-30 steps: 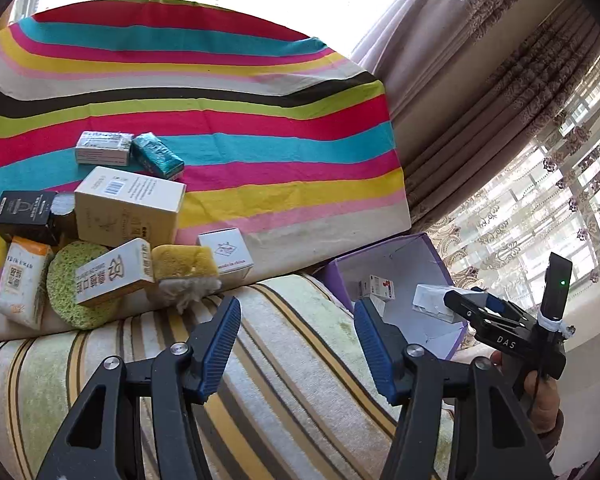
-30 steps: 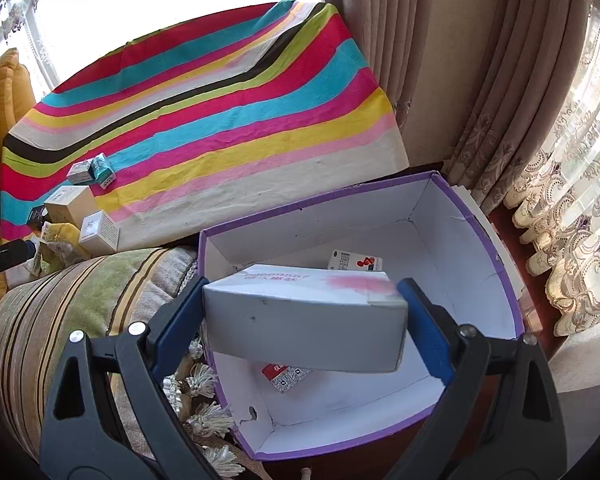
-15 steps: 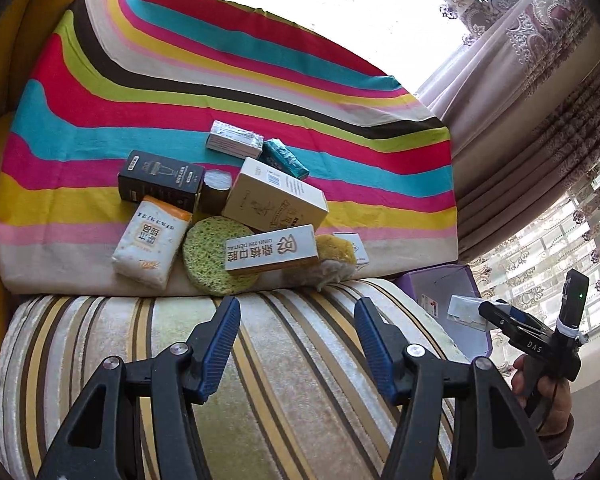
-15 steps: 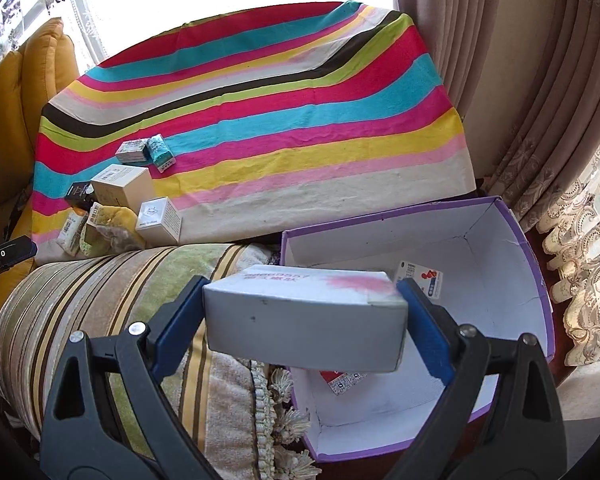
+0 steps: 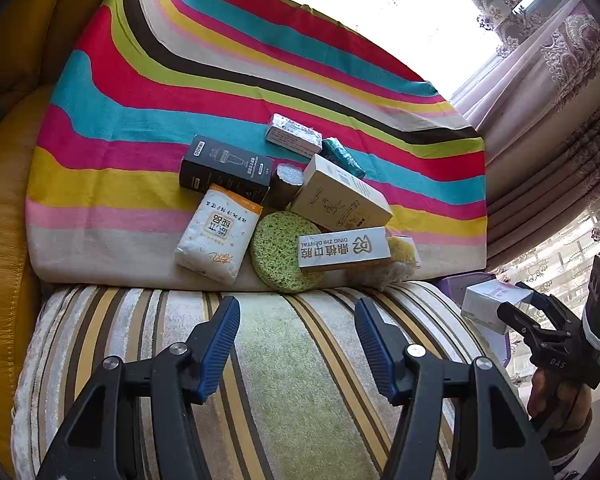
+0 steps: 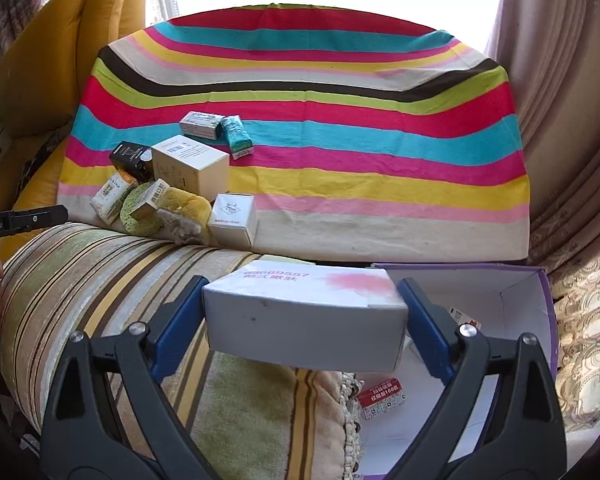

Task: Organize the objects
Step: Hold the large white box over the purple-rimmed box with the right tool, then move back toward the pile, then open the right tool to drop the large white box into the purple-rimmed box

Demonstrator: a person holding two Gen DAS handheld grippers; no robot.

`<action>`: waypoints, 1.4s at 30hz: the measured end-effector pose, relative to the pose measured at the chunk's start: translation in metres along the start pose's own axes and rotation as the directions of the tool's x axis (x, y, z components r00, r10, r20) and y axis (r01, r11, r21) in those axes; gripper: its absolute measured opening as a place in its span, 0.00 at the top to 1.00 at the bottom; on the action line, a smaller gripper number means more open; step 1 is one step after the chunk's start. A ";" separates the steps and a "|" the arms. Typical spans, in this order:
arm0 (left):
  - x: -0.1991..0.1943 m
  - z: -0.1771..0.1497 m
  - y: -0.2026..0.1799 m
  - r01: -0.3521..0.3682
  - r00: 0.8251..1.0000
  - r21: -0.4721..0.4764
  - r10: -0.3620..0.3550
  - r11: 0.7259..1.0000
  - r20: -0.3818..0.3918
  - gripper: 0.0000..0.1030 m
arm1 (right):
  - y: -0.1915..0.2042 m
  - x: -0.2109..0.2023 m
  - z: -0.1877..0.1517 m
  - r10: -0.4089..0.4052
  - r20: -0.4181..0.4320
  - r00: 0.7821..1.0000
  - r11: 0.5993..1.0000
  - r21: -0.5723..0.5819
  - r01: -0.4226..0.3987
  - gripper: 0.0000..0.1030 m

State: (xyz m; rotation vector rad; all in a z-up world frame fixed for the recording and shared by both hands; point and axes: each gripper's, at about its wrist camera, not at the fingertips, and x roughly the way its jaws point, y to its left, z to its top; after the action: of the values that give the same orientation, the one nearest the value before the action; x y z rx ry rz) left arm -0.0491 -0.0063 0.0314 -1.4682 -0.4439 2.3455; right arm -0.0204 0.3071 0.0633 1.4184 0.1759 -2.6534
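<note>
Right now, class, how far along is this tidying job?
Done: two small packets lie in the purple box. In hand: the right gripper clamps a white carton. Left: a pile of boxes on the striped cloth; the left gripper is open, empty.

Left gripper (image 5: pixel 296 344): black plastic scissor-style arms, 2 blue ribbed pads (image 5: pixel 219 346), silver screws at the pivots. Right gripper (image 6: pixel 302 326): same build, black arms, blue pads (image 6: pixel 422 326), silver screws. Its body is marked "DAS", with a green LED. The hand (image 5: pixel 556 400) shows bare skin and a dark cuff.
</note>
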 end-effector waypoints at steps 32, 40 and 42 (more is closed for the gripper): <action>0.050 0.040 0.025 -0.131 0.983 0.104 0.142 0.986 -0.115 0.36 | -0.119 0.025 -0.019 -0.216 -0.261 0.941 0.955 0.146 0.260 0.08; 0.065 0.044 0.027 -0.193 0.966 0.149 0.214 0.970 -0.145 0.36 | -0.085 0.021 -0.003 -0.119 -0.169 0.978 0.989 0.067 0.132 0.03; 0.070 0.046 0.027 -0.216 0.959 0.167 0.241 0.962 -0.150 0.36 | -0.059 0.021 0.009 -0.073 -0.134 0.988 0.997 0.004 0.074 0.03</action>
State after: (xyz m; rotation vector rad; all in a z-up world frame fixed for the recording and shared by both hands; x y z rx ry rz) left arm -0.1224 -0.0039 -0.0172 -1.7073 -0.0539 2.3383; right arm -0.0498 0.3627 0.0533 1.6244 0.2347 -2.6193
